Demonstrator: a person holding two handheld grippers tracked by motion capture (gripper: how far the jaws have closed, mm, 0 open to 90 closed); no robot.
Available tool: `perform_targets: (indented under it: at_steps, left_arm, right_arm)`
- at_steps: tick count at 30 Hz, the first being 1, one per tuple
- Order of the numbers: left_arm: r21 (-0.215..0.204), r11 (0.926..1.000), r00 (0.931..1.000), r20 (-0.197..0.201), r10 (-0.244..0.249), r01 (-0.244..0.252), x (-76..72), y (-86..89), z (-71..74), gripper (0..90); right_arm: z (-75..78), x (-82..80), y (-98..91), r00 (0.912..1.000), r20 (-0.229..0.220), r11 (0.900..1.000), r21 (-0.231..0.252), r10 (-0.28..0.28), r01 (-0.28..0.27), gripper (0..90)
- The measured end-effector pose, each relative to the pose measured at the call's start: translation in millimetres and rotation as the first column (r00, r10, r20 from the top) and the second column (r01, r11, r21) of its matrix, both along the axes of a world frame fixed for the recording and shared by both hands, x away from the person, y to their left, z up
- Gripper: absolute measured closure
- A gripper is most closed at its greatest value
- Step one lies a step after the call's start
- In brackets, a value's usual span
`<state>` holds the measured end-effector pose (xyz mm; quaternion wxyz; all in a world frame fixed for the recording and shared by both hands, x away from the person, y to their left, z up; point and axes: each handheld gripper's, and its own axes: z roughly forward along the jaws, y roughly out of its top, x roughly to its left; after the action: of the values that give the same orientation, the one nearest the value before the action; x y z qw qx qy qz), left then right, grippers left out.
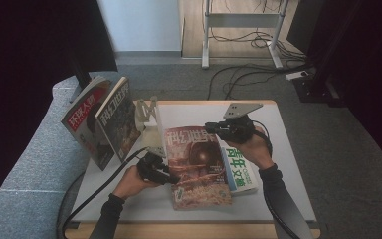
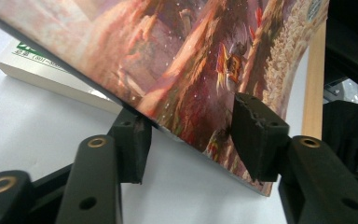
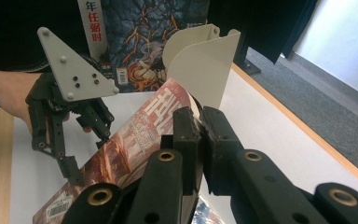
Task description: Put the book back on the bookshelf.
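Right gripper view is showing my right gripper pinching its jaws tight on the top edge of the red magazine. My left gripper is straddling that magazine's lower corner with its jaws spread, one under and one over the cover. Beneath it, a white book is lying on the table. Two magazines are leaning by a cream bookend.

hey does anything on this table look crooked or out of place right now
Yes. The red-covered magazine is tilted, one edge raised off the table and overlapping the green-and-white book. The right gripper pinches its top edge; the left gripper straddles its lower edge, open.
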<state>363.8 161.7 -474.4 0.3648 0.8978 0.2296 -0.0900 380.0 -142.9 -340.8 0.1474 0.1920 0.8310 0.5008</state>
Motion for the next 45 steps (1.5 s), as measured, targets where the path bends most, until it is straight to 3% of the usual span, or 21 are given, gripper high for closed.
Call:
perform_targets:
  at_steps: [11, 14, 16, 18, 20, 22, 24, 28, 30, 32, 35, 38, 40, 45]
  left_arm:
    - [-0.047, 0.9988, 0.9984, -0.054, -0.019, 0.016, -1.1, 9.3, 25.7, 73.6]
    - [-0.045, 0.9988, 0.9992, -0.035, -0.021, 0.02, -2.5, 8.9, 36.9, 76.1]
    - [-0.04, 0.9991, 0.9999, -0.002, -0.011, 0.011, -4.4, 8.9, 46.3, 77.4]
    - [-0.009, 0.9999, 0.9985, 0.053, 0.013, -0.012, -6.2, 8.4, 57.3, 78.5]
    - [0.028, 0.9988, 0.9929, 0.114, 0.036, -0.04, -7.8, 7.6, 65.3, 79.4]
    - [0.062, 0.9962, 0.9826, 0.179, 0.049, -0.061, -9.9, 6.3, 70.5, 79.7]
    - [0.077, 0.994, 0.9676, 0.246, 0.057, -0.078, -13.0, 5.1, 72.2, 79.6]
    - [0.06, 0.9959, 0.9567, 0.287, 0.049, -0.069, -17.0, 6.7, 68.9, 79.4]
    - [0.06, 0.9966, 0.9433, 0.33, 0.035, -0.058, -21.3, 6.7, 67.8, 78.1]
    - [0.041, 0.9975, 0.9351, 0.352, 0.039, -0.057, -23.7, 6.3, 68.8, 76.1]
    - [-0.017, 0.9977, 0.9304, 0.36, 0.067, -0.066, -24.2, 7.6, 74.6, 74.8]
    - [-0.022, 0.997, 0.9267, 0.368, 0.077, -0.074, -23.7, 7.1, 82.0, 74.0]
    - [-0.032, 0.9966, 0.9311, 0.355, 0.082, -0.075, -22.2, 6.9, 88.6, 73.8]
    - [-0.05, 0.9949, 0.9339, 0.343, 0.099, -0.088, -16.9, 6.7, 104.3, 73.5]
  right_arm:
    - [10.3, -1.9, -4.3, 1.0, 0.007, 0.9997, 0.022, 0.006, -0.006, 83.6]
    - [15.1, -3.0, -7.0, 0.9999, 0.014, 0.9995, 0.03, 0.0, 0.0, 83.5]
    - [18.5, -3.8, -9.6, 0.9998, 0.021, 0.9992, 0.039, -0.007, 0.006, 83.4]
    - [21.7, -4.3, -12.3, 0.9995, 0.03, 0.9988, 0.048, -0.011, 0.009, 83.4]
    - [26.2, -5.6, -15.3, 0.9992, 0.037, 0.9979, 0.063, -0.014, 0.011, 83.4]
    - [29.9, -7.1, -16.7, 0.9987, 0.049, 0.9978, 0.065, -0.017, 0.014, 83.3]
    - [31.9, -8.4, -17.4, 0.9982, 0.056, 0.9975, 0.069, -0.018, 0.015, 83.3]
    - [30.5, -8.3, -20.1, 0.9973, 0.067, 0.9972, 0.071, -0.03, 0.025, 82.9]
    - [29.7, -7.6, -22.1, 0.9975, 0.064, 0.9967, 0.077, -0.031, 0.026, 82.8]
    - [29.7, -7.7, -22.9, 0.9975, 0.064, 0.9968, 0.076, -0.031, 0.026, 82.8]
    - [30.7, -9.0, -22.2, 0.9974, 0.067, 0.9973, 0.071, -0.026, 0.021, 82.8]
    - [32.0, -10.8, -20.5, 0.997, 0.075, 0.9981, 0.061, -0.019, 0.014, 82.6]
    - [32.7, -11.2, -19.6, 0.9968, 0.078, 0.9984, 0.055, -0.018, 0.014, 82.6]
    - [33.0, -11.2, -18.9, 0.9968, 0.079, 0.9985, 0.054, -0.016, 0.012, 82.5]
